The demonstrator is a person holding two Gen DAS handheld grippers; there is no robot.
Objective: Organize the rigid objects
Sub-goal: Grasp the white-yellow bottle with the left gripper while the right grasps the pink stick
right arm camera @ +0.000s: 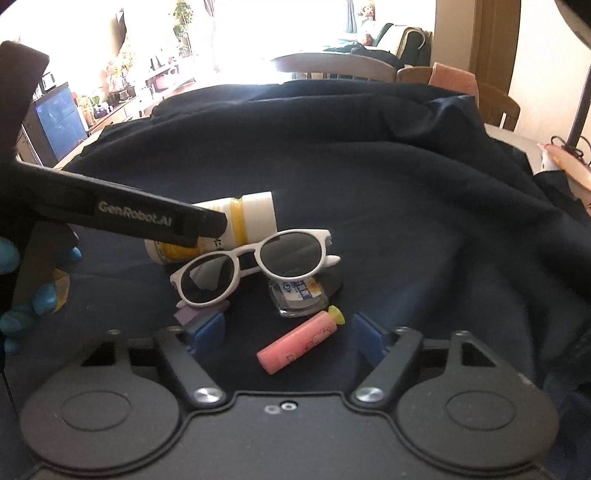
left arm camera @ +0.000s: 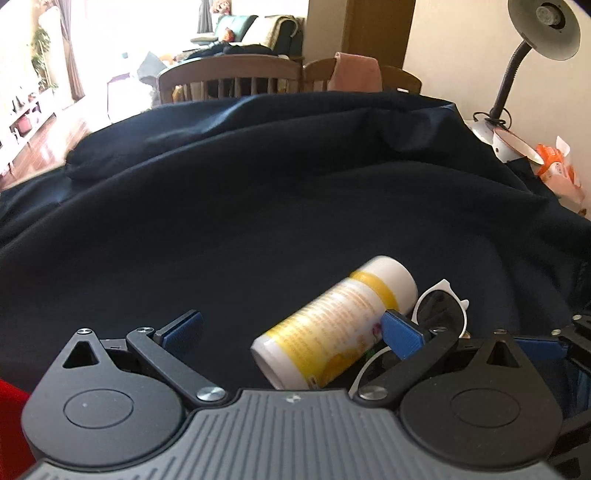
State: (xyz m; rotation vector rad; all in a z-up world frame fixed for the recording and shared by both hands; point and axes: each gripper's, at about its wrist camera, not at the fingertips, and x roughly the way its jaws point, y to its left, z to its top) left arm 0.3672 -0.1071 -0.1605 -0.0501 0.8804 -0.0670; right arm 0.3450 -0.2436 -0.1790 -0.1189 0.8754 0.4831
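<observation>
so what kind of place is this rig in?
Most likely a home, in a dining and living area: wooden dining chairs behind the cloth-covered table, a sofa further back, and a desk lamp at the table's edge.

The far dark cloth (left arm camera: 258,206) is left clear; the near side is crowded by bottle (left arm camera: 332,325), sunglasses (right arm camera: 255,266) and pink tube (right arm camera: 299,343).

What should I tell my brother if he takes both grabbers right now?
Left gripper: open, empty, bottle lying between its jaws, untouched.
Right gripper: open, empty, pink tube between its jaws, not gripped.
All on the dark cloth: bottle on its side, white sunglasses leaning in front of it, clear box under them, purple block by the right gripper's left finger.
Done: nothing looks sorted yet.
Left: pick up and tidy each thing.
</observation>
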